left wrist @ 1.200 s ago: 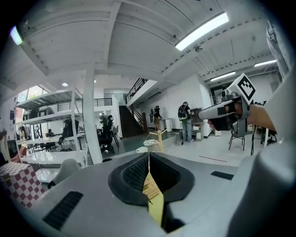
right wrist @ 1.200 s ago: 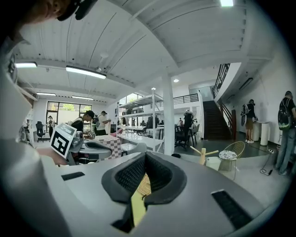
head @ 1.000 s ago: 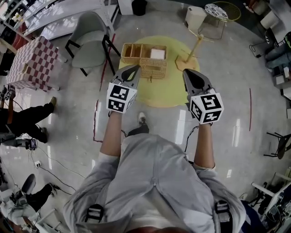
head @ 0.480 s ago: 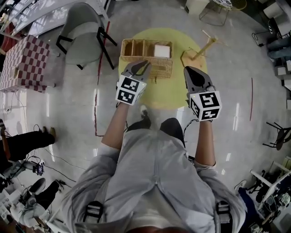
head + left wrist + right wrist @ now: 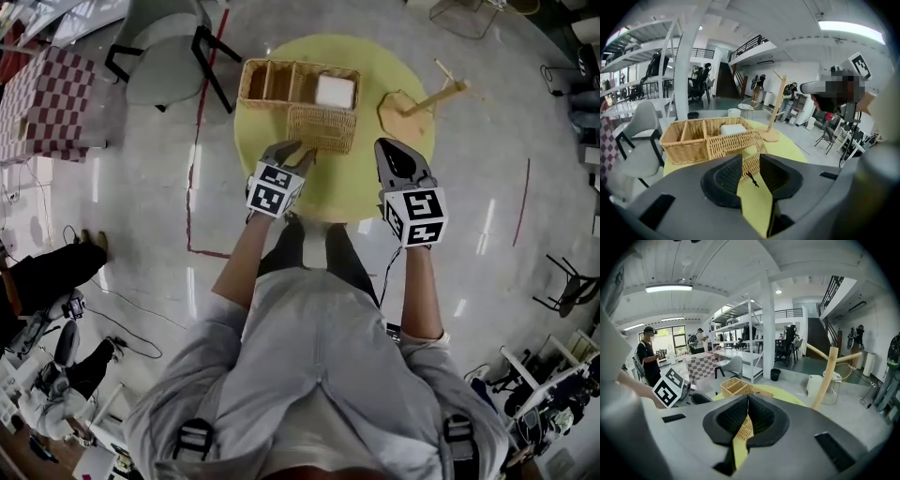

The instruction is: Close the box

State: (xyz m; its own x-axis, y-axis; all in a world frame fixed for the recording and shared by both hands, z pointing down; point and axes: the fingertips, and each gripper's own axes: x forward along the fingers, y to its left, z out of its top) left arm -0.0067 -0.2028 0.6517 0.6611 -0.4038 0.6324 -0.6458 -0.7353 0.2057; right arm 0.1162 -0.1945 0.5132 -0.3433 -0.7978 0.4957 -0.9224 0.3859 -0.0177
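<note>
A wicker box (image 5: 281,82) with several compartments stands on the round yellow table (image 5: 352,192). Its wicker lid (image 5: 322,128) hangs open over the front wall. A white block (image 5: 336,91) lies in the right compartment. My left gripper (image 5: 301,152) is at the lid's near left corner, jaws opening, nothing between them. In the left gripper view the left gripper (image 5: 751,161) points at the lid (image 5: 736,143) and box (image 5: 689,140). My right gripper (image 5: 389,146) hovers right of the lid, jaws shut and empty; the right gripper (image 5: 748,397) faces the box (image 5: 736,387).
A wooden stand (image 5: 422,103) with a slanted pole sits on the table right of the box. A grey chair (image 5: 164,66) and a checked table (image 5: 47,103) stand at the left. Cables and a person's legs (image 5: 47,272) are on the floor left.
The person has stepped up to the table. My left gripper has reached forward to the lid's corner and its jaws have parted. The right gripper stays shut.
</note>
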